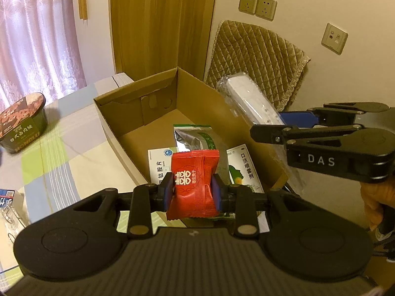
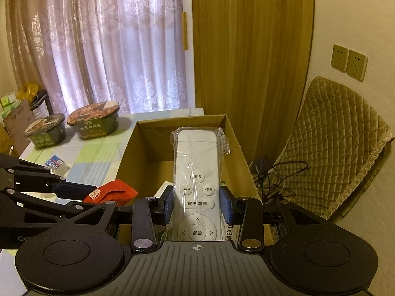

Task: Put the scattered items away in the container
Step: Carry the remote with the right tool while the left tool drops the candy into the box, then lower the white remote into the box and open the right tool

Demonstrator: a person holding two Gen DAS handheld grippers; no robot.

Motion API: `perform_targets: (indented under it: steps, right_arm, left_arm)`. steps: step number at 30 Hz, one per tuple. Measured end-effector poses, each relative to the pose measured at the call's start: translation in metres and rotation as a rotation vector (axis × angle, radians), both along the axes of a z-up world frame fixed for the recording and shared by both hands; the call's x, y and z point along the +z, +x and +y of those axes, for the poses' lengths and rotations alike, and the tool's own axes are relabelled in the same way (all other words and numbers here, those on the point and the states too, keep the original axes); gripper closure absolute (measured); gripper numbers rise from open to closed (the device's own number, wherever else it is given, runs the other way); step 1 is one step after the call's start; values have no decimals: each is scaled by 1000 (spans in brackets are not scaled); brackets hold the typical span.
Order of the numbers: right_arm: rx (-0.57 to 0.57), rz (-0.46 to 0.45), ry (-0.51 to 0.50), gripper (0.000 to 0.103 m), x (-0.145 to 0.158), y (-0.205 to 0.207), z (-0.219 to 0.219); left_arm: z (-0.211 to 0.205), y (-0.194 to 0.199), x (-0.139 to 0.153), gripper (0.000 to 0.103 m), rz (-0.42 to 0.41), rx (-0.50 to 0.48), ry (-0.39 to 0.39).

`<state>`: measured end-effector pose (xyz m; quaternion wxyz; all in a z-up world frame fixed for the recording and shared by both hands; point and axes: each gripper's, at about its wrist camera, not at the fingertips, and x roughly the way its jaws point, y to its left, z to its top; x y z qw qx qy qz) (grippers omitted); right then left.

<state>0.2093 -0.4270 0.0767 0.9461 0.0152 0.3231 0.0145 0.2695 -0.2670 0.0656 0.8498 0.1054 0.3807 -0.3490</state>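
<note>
Left tongs (image 1: 192, 189) clenched on a red sachet (image 1: 193, 185), white double-happiness print, frame centre. Right tongs (image 2: 197, 206) grasping a white remote (image 2: 196, 172) in clear plastic wrap, above the open cardboard box (image 2: 138, 148).

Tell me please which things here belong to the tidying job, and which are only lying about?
Job:
- red packet, held in left tool
- wrapped white remote, held in right tool
- cardboard box
- green sachet already inside

Lying about:
- quilted chair
- wall sockets
- curtain
</note>
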Motion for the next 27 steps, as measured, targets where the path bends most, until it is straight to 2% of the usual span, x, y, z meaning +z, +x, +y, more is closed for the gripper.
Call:
perform_targets:
  steps: [15,16,18,19,27]
  right_arm:
    - [-9,8,-8,61,-4,13,-4]
    - [-10,10,-8,61,-4,14,-4]
    - [-9,13,-10,61,-6,15,-4]
    - [-9,15,-11,61,-6,15,-4]
    - [-2,17,-10,61,-8,18,-1]
  left_arm:
    - [-7,11,-9,75,-17,2,-5]
    - [-8,11,-10,73,-32,4,-4]
    - [-10,10,-10,47,-55,10,11]
    - [-8,10,-9,39,-56,11,2]
    - [35,2,-9,39,-46,83,-9]
